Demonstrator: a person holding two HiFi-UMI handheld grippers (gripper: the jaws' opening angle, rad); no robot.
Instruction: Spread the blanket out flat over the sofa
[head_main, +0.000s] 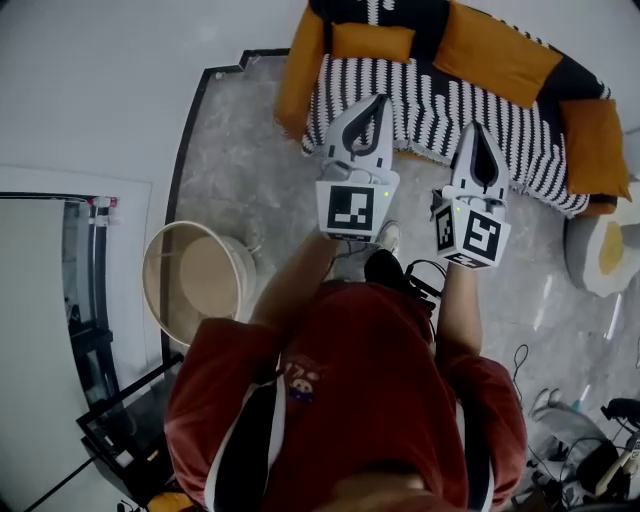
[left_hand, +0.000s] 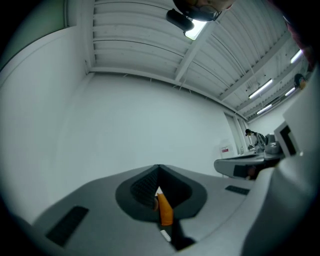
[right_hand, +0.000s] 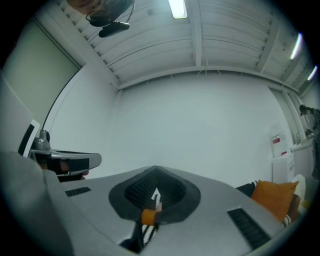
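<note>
Pinching the front hem of the blanket (head_main: 440, 105), the left gripper (head_main: 377, 100) and the right gripper (head_main: 477, 127) each have their jaws pressed together on a sliver of orange trim and striped cloth. They sit side by side near the seat edge of the sofa (head_main: 298, 70). The blanket covers the seat and hangs over its front. To do this well, I judge both hands should travel together at one height with the hem taut between them, so the stripes run straight. A lopsided pull would likely skew the cloth or wrinkle it
</note>
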